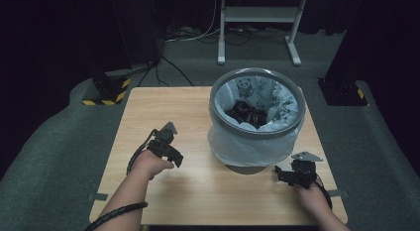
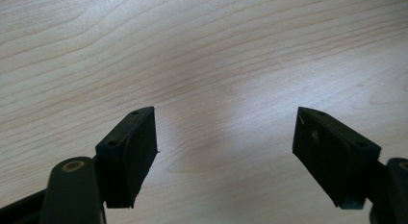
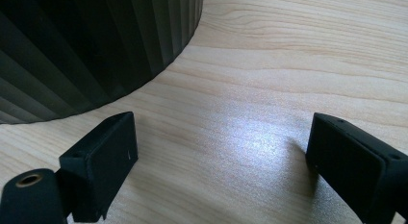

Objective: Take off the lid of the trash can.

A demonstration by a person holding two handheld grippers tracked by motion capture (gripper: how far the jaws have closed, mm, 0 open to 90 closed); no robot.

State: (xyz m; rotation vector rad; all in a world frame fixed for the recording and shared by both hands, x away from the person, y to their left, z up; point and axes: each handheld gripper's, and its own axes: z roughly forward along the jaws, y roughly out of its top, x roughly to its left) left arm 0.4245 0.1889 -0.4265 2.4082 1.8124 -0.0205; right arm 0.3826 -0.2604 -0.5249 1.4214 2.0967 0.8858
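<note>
Bin (image 1: 256,117) w/ panda-print liner (image 1: 247,144) seen centre-right of frame on counter (image 1: 163,107). Left tongs (image 1: 171,126) held left of bin, spread wide, nothing gripped. Right tongs (image 1: 278,174) kept low by bin base at lower right, wide, empty, prob. staged to steady it.

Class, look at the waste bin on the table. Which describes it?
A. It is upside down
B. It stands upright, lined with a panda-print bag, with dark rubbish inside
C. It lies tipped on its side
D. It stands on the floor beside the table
B: the waste bin stands upright on the table, its panda-print bag folded over the rim and dark rubbish inside.
</note>
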